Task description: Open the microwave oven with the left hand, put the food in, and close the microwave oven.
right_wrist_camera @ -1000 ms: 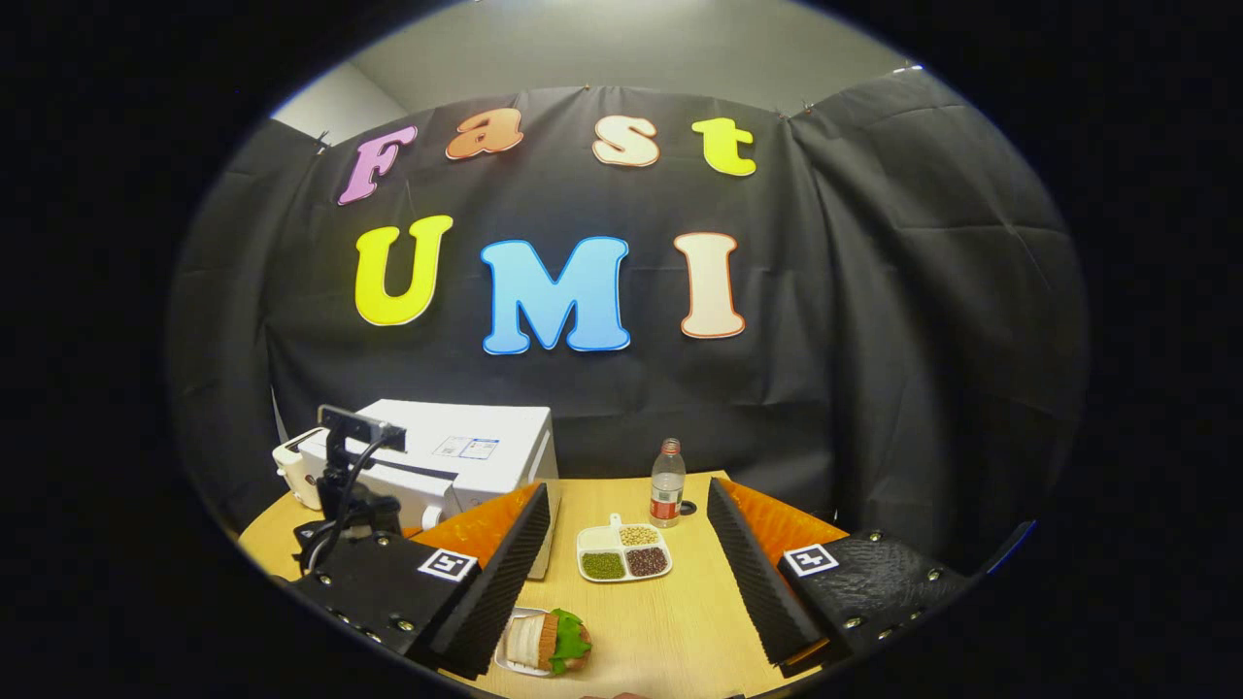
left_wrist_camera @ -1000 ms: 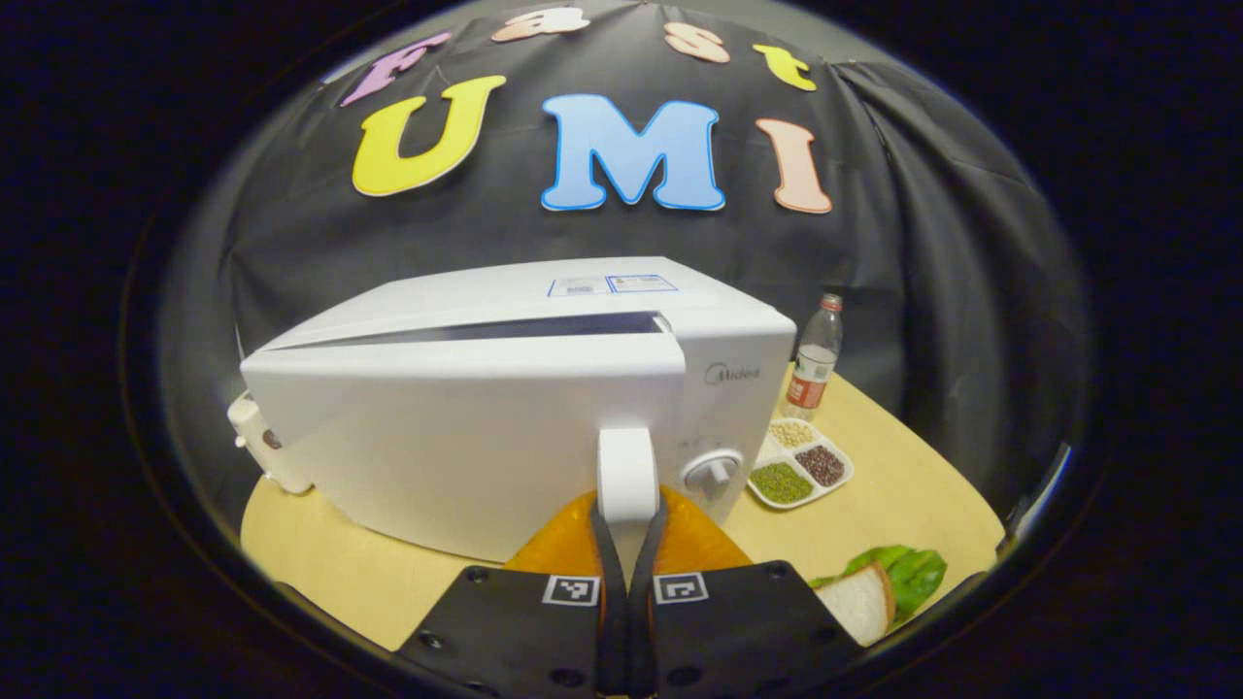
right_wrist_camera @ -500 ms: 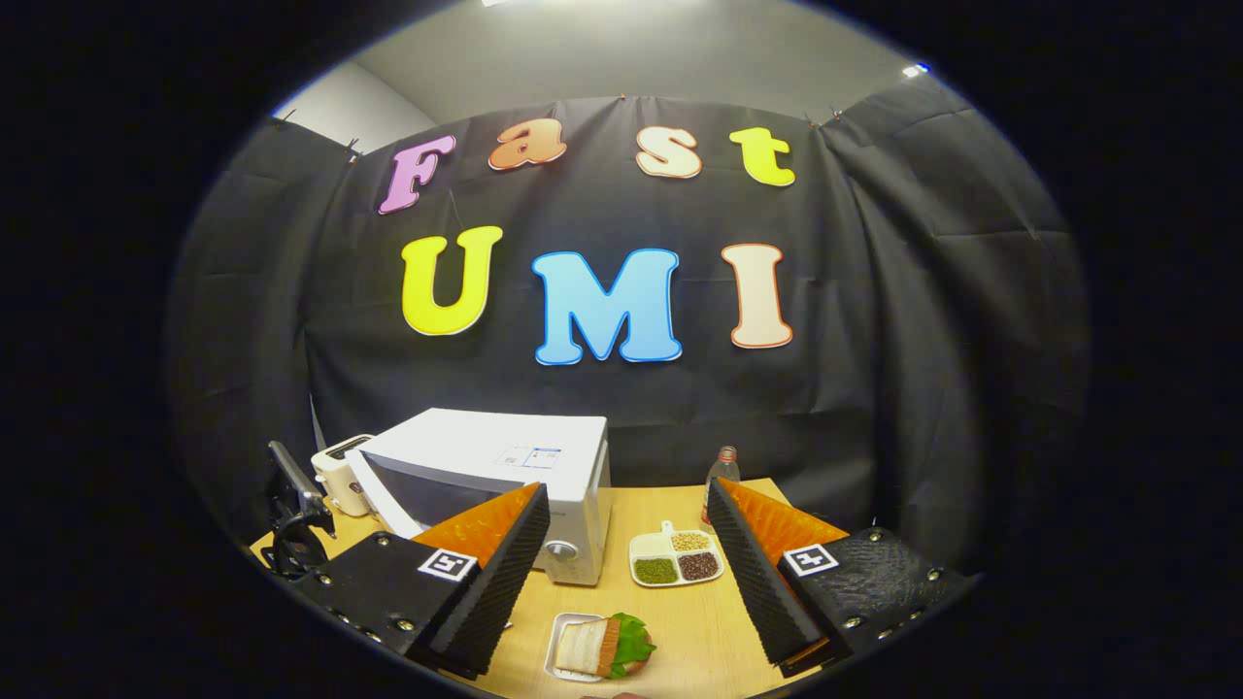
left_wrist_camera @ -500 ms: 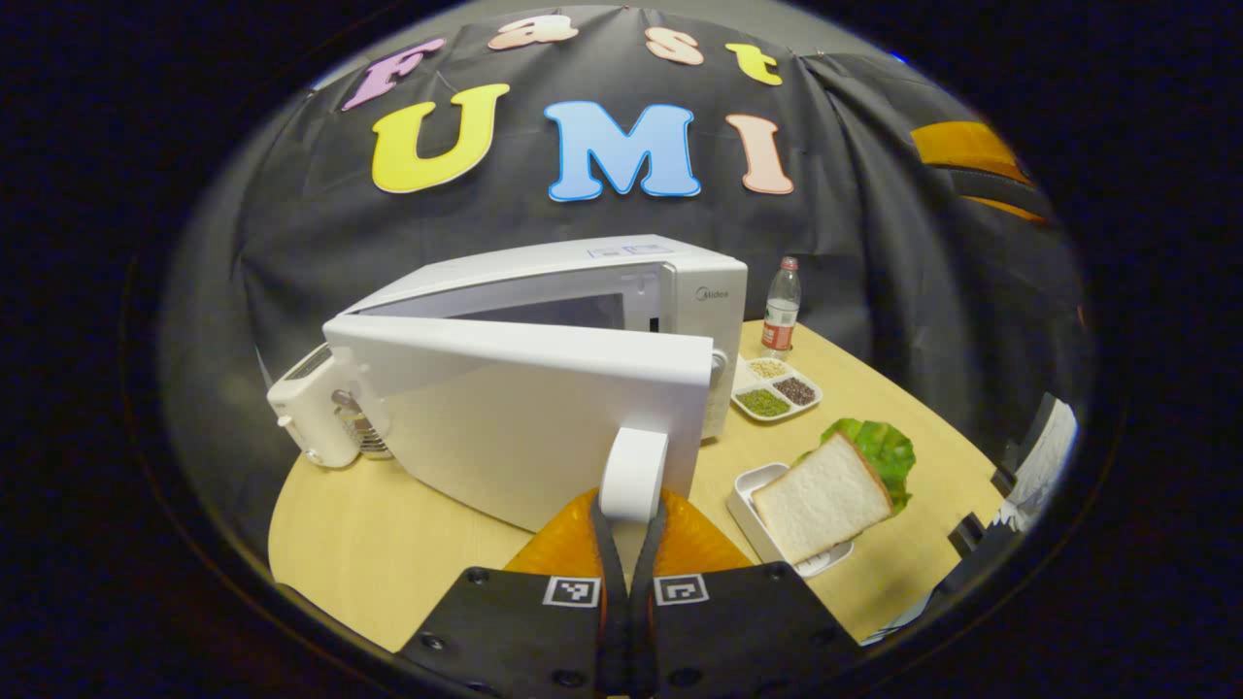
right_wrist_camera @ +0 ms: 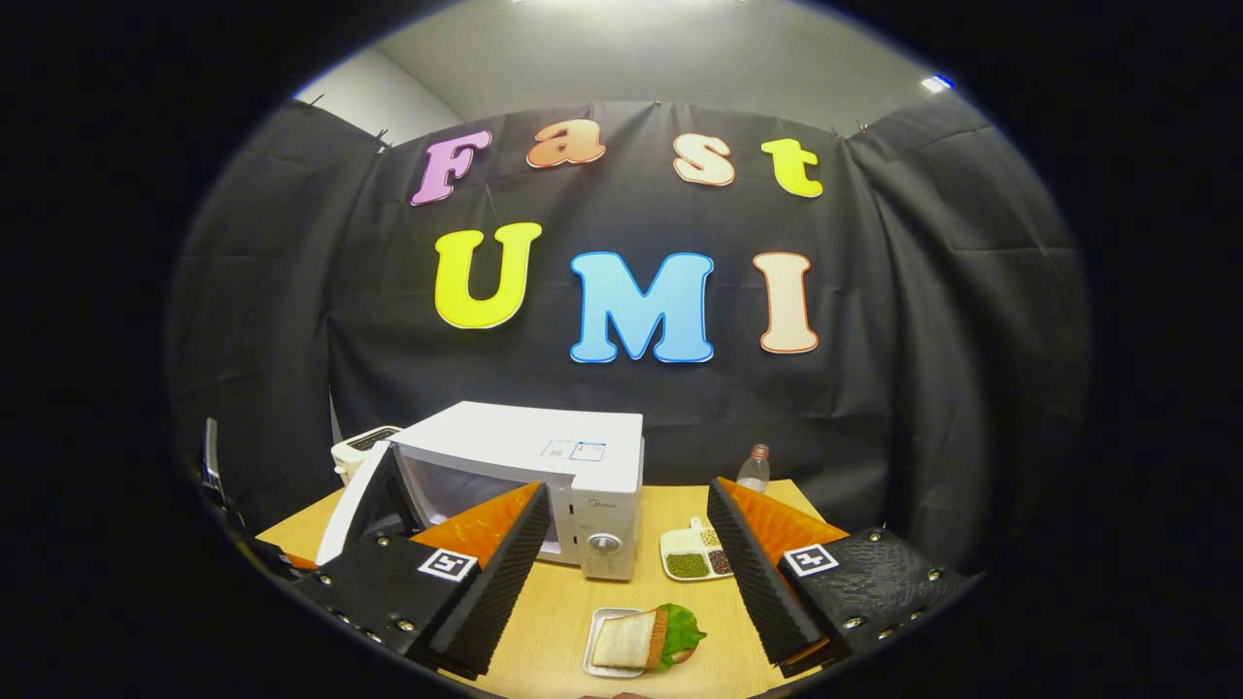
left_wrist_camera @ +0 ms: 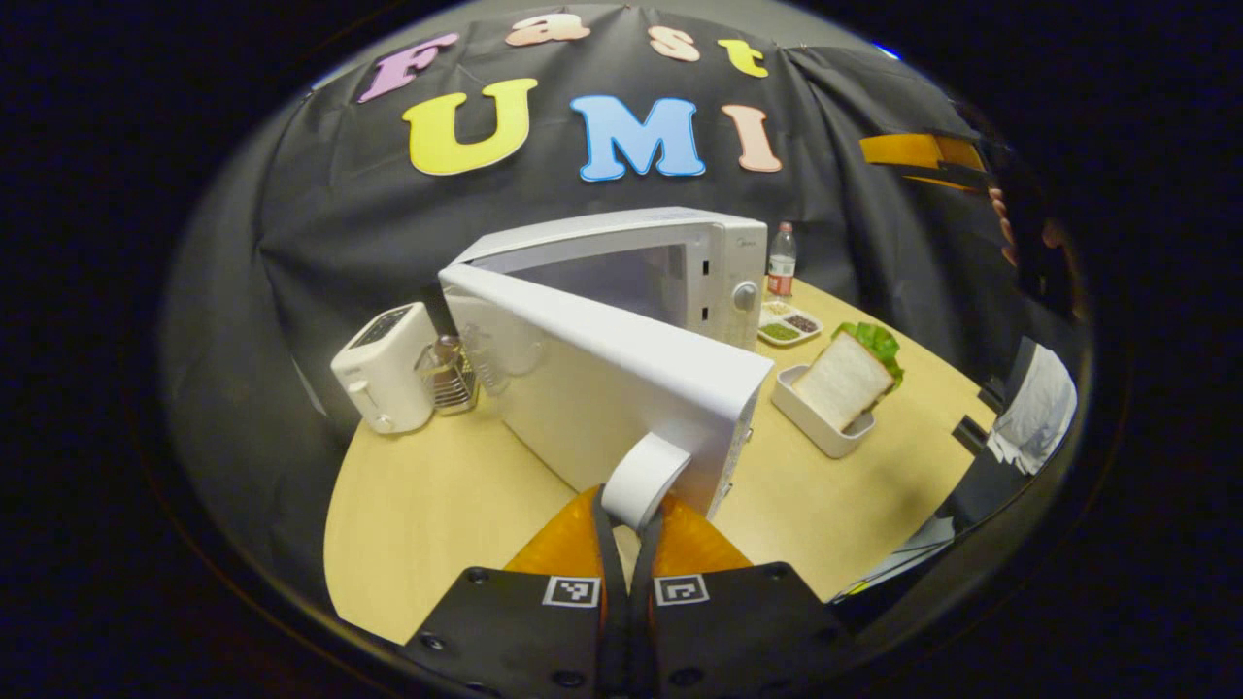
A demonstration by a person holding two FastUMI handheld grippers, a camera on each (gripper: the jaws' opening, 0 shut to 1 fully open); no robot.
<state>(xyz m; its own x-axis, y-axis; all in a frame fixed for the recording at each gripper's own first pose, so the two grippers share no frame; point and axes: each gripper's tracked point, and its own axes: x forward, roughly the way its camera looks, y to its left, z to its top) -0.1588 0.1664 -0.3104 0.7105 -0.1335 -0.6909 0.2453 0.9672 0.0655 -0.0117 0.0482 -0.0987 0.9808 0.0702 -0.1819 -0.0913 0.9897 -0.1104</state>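
The white microwave [left_wrist_camera: 680, 262] [right_wrist_camera: 544, 456] stands at the back of the round wooden table with its door [left_wrist_camera: 621, 388] swung wide open toward me. My left gripper [left_wrist_camera: 629, 529] is shut on the door's white handle [left_wrist_camera: 641, 478] in the left gripper view. The sandwich [right_wrist_camera: 646, 639] [left_wrist_camera: 843, 377], bread with lettuce, lies in a small white tray to the right of the microwave. In the right gripper view my right gripper [right_wrist_camera: 626, 573] hangs open above that tray, with nothing between its fingers.
A white toaster [left_wrist_camera: 384, 367] and a wire rack [left_wrist_camera: 449, 374] sit left of the microwave. A divided dish of beans [right_wrist_camera: 694, 558] and a bottle [right_wrist_camera: 753, 469] stand at the back right. Bare table top [left_wrist_camera: 427, 505] lies left of the door.
The left gripper has pulled the handle toward me and swung the door from barely ajar to wide open. The right gripper view has shifted, bringing the sandwich tray nearer the middle.
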